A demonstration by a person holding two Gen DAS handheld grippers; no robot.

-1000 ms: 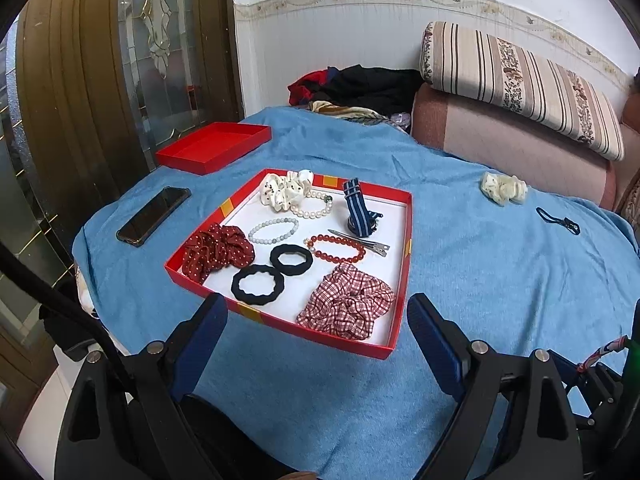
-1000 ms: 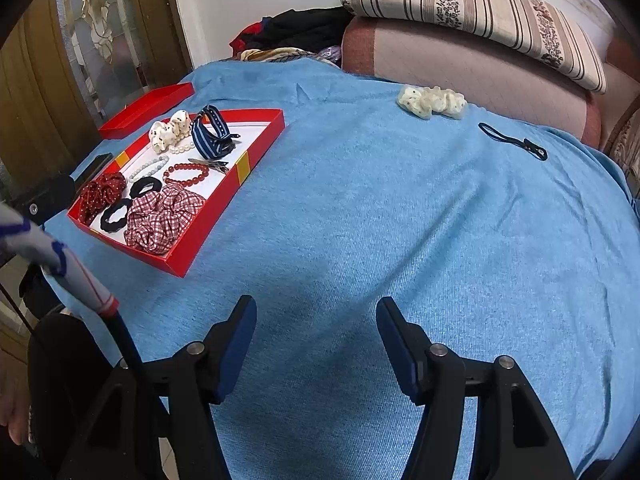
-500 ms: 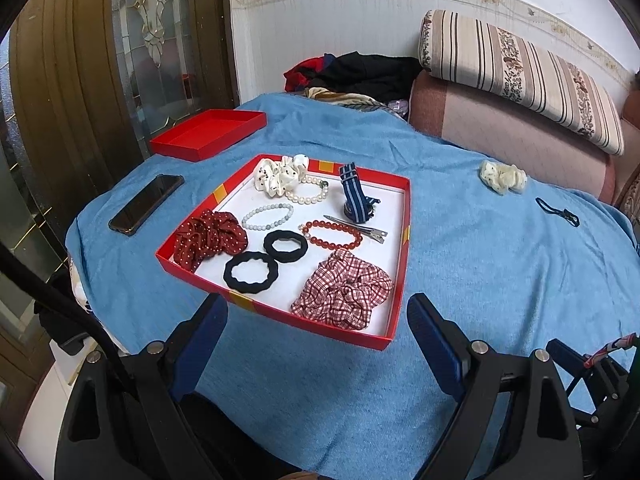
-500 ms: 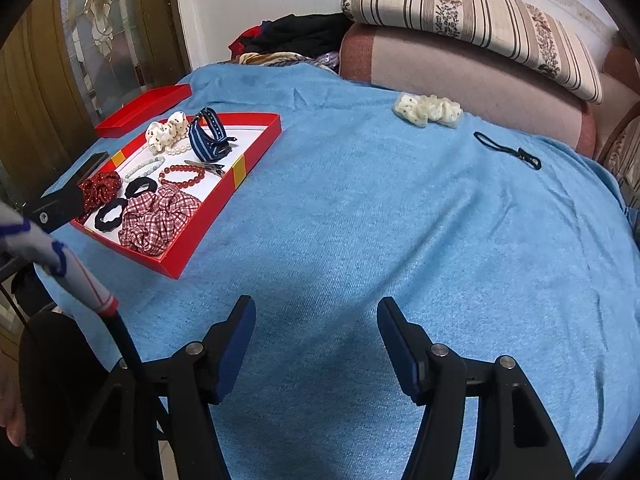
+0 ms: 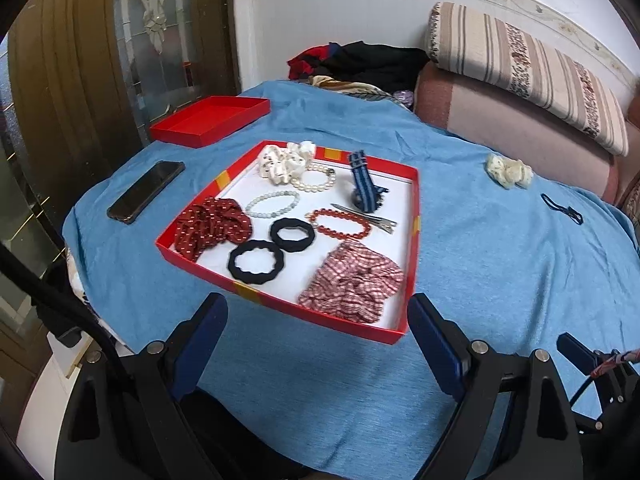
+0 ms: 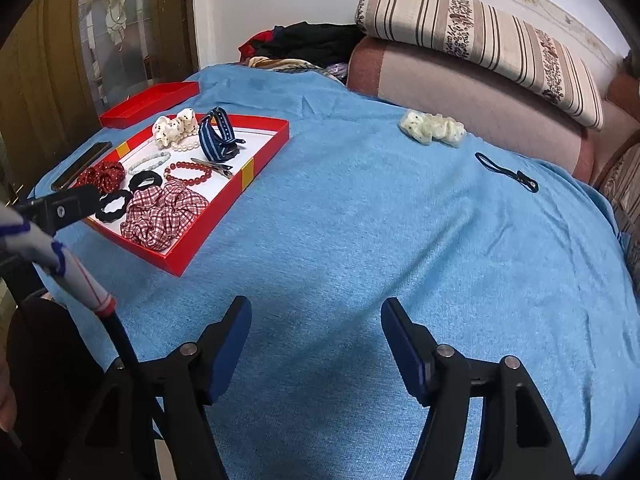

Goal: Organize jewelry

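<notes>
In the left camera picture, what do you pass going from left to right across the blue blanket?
Phone → red tray → cream scrunchie → black cord.

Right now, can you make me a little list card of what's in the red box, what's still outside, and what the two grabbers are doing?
surface: blue blanket
box: red tray
inside: plaid scrunchie, two black hair ties, red bead bracelet
still outside: cream scrunchie, black cord
also outside: phone
left gripper: open, empty
right gripper: open, empty
</notes>
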